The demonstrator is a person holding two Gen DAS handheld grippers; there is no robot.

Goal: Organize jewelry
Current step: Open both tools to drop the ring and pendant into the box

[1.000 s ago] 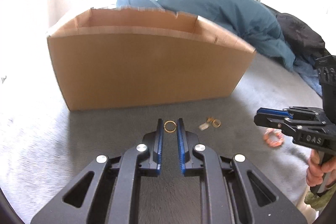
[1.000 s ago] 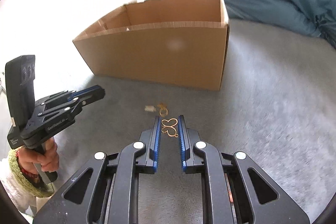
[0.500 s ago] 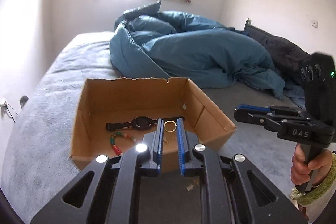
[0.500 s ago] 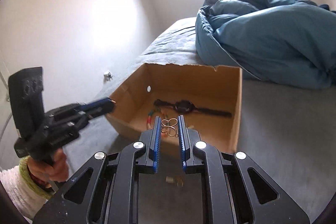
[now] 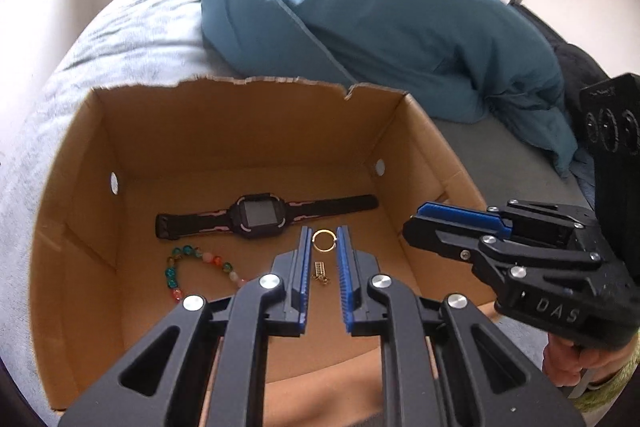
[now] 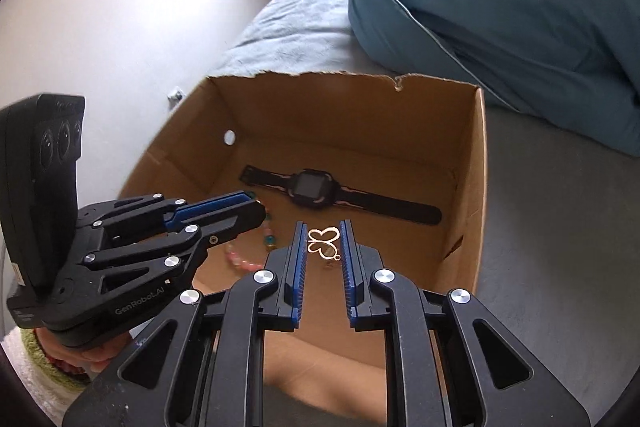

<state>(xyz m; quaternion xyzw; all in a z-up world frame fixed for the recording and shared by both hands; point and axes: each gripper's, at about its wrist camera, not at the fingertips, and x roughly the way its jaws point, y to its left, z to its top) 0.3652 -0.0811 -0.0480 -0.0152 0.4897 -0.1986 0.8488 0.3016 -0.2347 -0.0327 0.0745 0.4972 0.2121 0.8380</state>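
Left wrist view: my left gripper (image 5: 324, 241) pinches a gold ring (image 5: 323, 240) over the cardboard box (image 5: 248, 123). My right gripper (image 6: 323, 241), jaws just easing apart, holds a gold butterfly pendant (image 6: 323, 243) above the smartwatch (image 6: 312, 188).

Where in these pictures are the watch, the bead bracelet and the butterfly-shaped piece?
watch (image 5: 260, 215): left wrist view, on its dark screen.
bead bracelet (image 5: 172, 271): left wrist view, on a teal bead.
butterfly-shaped piece (image 6: 323, 243): right wrist view, on its gold wire wings between the blue pads.
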